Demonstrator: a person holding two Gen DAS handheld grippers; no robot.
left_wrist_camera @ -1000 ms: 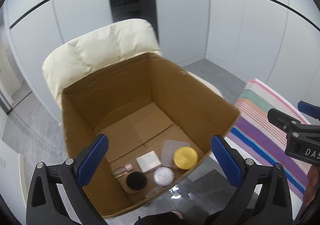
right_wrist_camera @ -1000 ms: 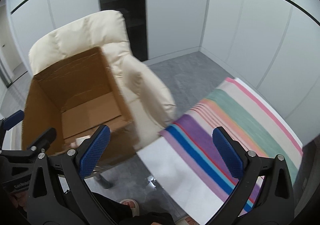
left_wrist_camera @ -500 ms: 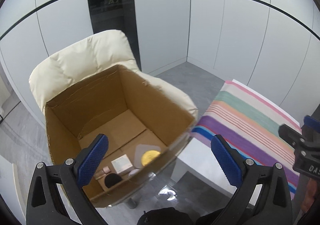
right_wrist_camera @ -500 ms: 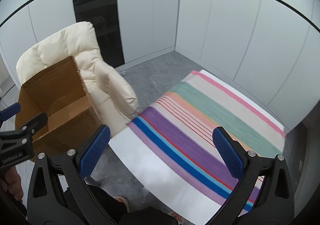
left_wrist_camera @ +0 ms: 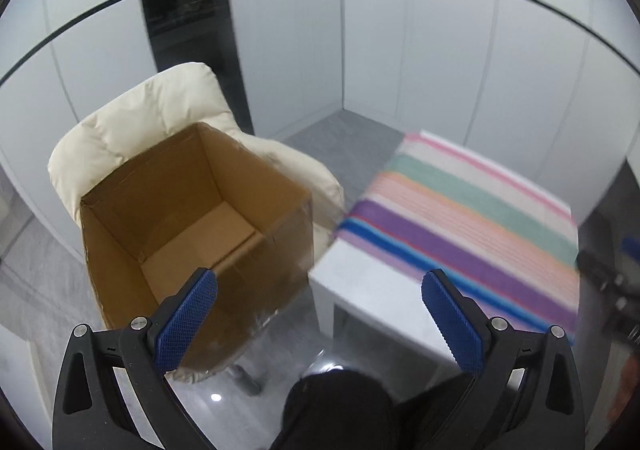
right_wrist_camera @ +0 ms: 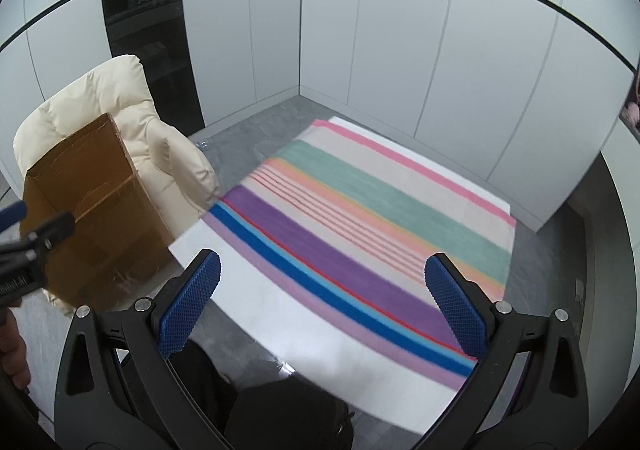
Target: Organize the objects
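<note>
An open brown cardboard box rests on the seat of a cream padded chair. Only bare cardboard shows on its floor from here; its near wall hides the front part. My left gripper hangs open and empty above and in front of the box's near right corner. My right gripper is open and empty over a white table with a striped cloth. The left gripper's tip shows at the right wrist view's left edge.
White wall panels and a dark glass cabinet stand behind the chair. Grey floor lies between chair and table. A person's dark-clothed knees are low in both views, and a hand holds the left gripper.
Both grippers have pulled back and swung right, away from the box. The small items on the box floor have dropped out of sight behind its near wall. More of the striped table shows.
</note>
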